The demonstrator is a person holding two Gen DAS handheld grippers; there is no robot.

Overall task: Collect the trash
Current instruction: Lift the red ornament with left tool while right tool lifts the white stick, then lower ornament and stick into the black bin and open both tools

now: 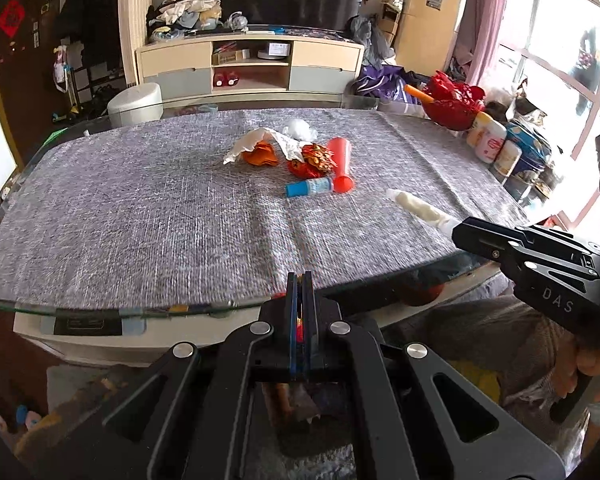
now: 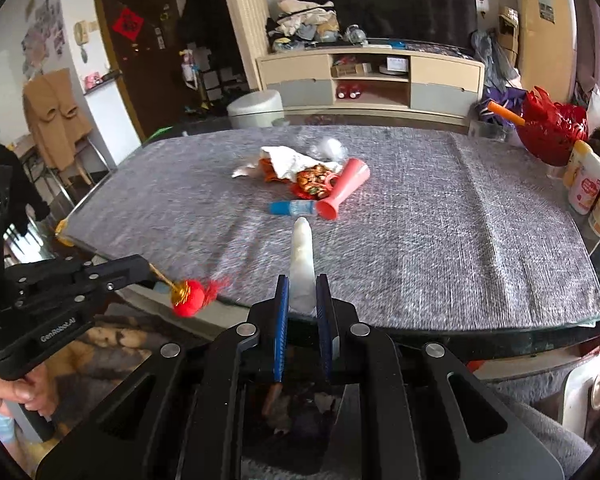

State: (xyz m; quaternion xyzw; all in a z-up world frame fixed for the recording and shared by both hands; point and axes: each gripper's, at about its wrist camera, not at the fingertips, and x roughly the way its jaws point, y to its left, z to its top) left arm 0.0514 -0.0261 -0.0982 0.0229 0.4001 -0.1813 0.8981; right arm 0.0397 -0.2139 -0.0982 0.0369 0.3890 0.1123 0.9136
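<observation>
My left gripper (image 1: 302, 278) is shut on the thin gold cord of a small red ball ornament (image 2: 188, 297), which dangles past the table's near edge. From the right wrist view the left gripper (image 2: 143, 269) shows at the left. My right gripper (image 2: 302, 284) is shut on a long white roll of paper (image 2: 303, 254) that points out over the grey cloth (image 1: 140, 220); the same roll (image 1: 416, 207) juts from the right gripper (image 1: 457, 232). Mid-table lies a trash pile: white tissue (image 1: 268, 140), orange wrapper (image 1: 262, 154), red cone (image 1: 340, 164), blue tube (image 1: 308, 187).
A red basket (image 1: 452, 104) and several bottles (image 1: 487, 140) stand along the table's right side. The glass table edge (image 1: 100, 308) runs just ahead of both grippers. Beyond the table are a white stool (image 1: 136, 100) and a TV cabinet (image 1: 248, 64).
</observation>
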